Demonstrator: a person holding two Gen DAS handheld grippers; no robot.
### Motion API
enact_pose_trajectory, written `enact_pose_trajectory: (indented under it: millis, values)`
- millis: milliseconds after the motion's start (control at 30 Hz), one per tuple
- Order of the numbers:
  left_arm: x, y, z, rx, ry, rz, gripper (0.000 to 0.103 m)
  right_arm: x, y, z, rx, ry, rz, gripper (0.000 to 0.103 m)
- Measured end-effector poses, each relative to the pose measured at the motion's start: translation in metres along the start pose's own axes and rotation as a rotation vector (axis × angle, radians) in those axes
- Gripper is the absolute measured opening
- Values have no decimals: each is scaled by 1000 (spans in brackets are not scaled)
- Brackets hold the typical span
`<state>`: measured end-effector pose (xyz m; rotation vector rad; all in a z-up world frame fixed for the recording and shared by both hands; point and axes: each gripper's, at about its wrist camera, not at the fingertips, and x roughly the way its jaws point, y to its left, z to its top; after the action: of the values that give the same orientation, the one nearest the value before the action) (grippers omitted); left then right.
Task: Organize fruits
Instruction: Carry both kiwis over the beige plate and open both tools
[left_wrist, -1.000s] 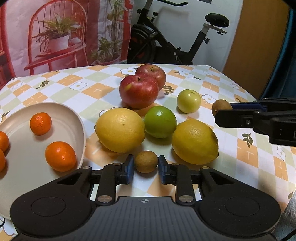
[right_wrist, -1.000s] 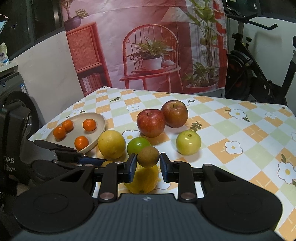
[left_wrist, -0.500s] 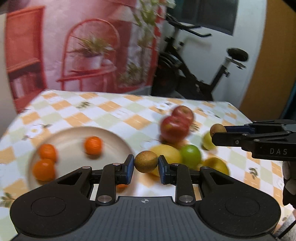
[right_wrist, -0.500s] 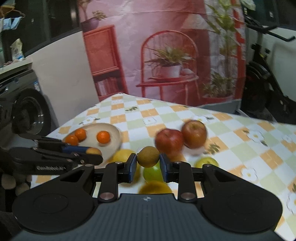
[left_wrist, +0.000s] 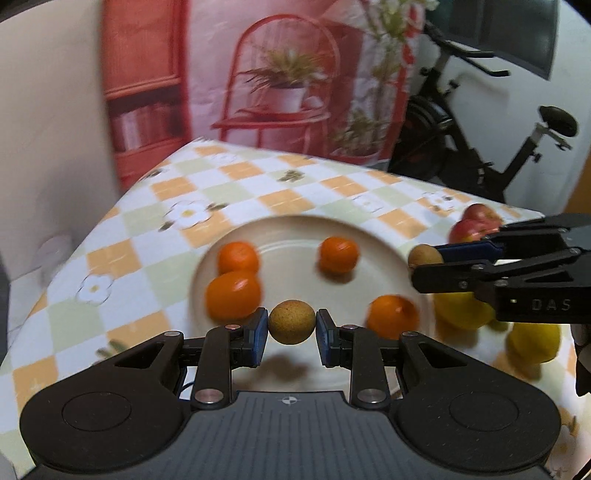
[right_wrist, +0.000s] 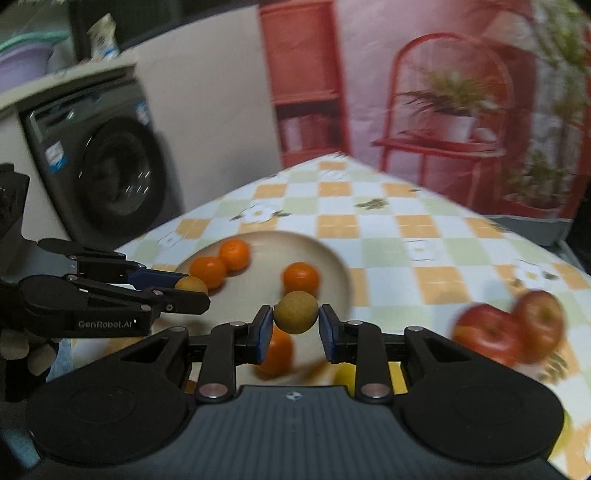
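My left gripper (left_wrist: 291, 326) is shut on a small round brown fruit (left_wrist: 291, 322), held above the near rim of a cream plate (left_wrist: 295, 229) with several small oranges (left_wrist: 339, 254). My right gripper (right_wrist: 295, 321) is shut on a second brown fruit (right_wrist: 296, 311), also over the plate (right_wrist: 332, 258). In the left wrist view the right gripper (left_wrist: 424, 260) comes in from the right with its fruit (left_wrist: 424, 254). The right wrist view has the left gripper (right_wrist: 192, 290) at the plate's left edge with its fruit (right_wrist: 190, 285).
Two red apples (right_wrist: 509, 326) lie right of the plate on the checked tablecloth (right_wrist: 369, 221). Yellow lemons (left_wrist: 532, 339) sit under the right gripper. A washing machine (right_wrist: 103, 170) stands beyond the table's left edge, an exercise bike (left_wrist: 480, 147) behind.
Both grippers have swung left from the fruit pile to over the plate, each still shut on its brown fruit. The lemons and apples have slid to the right edge of view.
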<state>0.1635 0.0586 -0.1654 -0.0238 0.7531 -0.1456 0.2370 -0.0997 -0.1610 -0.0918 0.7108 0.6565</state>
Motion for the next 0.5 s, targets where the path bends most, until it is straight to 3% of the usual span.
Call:
enact_pose_trajectory:
  millis: [200, 500]
  values:
    - [2, 10, -5, 4, 27, 55, 30, 43, 14, 12, -63, 70, 67, 29]
    - [2, 11, -12, 27, 26, 74, 30, 71, 14, 13, -63, 125, 73, 30]
